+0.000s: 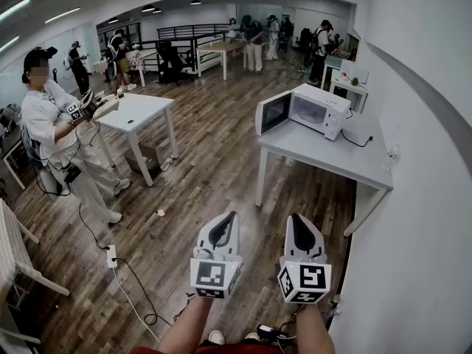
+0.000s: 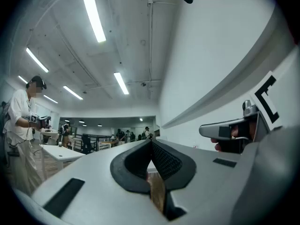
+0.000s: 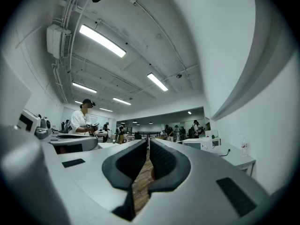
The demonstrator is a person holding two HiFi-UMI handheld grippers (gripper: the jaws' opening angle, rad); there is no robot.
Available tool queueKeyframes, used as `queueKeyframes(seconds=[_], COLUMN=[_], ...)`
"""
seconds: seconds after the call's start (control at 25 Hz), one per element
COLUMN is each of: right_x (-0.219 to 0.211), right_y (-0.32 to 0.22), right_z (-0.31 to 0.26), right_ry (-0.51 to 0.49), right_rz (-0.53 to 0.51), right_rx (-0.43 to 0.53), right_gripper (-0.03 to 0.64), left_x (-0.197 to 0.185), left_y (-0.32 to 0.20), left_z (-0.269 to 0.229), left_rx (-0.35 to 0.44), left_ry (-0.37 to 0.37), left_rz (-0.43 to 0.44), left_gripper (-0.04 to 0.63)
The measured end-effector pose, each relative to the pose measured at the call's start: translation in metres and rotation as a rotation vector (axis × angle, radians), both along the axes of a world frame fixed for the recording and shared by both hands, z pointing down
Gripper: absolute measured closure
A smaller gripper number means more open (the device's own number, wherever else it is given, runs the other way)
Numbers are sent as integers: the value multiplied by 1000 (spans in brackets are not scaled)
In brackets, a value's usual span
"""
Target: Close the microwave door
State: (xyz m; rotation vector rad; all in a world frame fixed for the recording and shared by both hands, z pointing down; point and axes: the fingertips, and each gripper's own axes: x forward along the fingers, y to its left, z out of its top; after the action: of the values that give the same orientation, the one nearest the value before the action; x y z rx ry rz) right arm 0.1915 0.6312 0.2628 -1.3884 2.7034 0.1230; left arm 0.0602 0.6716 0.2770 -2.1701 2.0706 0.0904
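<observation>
My left tongs (image 1: 230, 220) are closed on nothing, my right tongs (image 1: 296, 221) all but closed. The microwave (image 1: 321, 110) sits well ahead on the grey surface (image 1: 324, 153). Its door (image 1: 271, 113) (likely light, rigid, hinged) hangs open, so I'd push its outer edge.

The wide room has a brown wood-plank floor (image 1: 214, 161) and a white wall (image 1: 435, 220) along its right side, crossed by a slanting grey band (image 1: 420, 87). A white worktop (image 1: 324, 153) stands against that wall. A second white table (image 1: 140, 113) sits to the left, with what looks like a cardboard box (image 1: 147, 157) beneath it. Farther back are a wooden-topped table (image 1: 221, 48) and a black railing (image 1: 192, 29). Long strip lights (image 3: 102, 40) glow on the white ceiling (image 3: 140, 27).
</observation>
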Motion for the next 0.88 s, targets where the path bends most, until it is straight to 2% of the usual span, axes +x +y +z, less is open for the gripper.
queueKeyframes(seconds=[0.6, 0.88], right_x=[36, 32], right_y=[-29, -54], right_z=[9, 22], right_ry=[-14, -9], right_rz=[-5, 4], right_rx=[-2, -19], right_gripper=[574, 574], left_x=[37, 30], left_y=[-23, -48], left_z=[9, 19], left_rx=[-13, -22], left_ry=[-4, 11], left_rz=[-21, -7], left_gripper=[569, 569])
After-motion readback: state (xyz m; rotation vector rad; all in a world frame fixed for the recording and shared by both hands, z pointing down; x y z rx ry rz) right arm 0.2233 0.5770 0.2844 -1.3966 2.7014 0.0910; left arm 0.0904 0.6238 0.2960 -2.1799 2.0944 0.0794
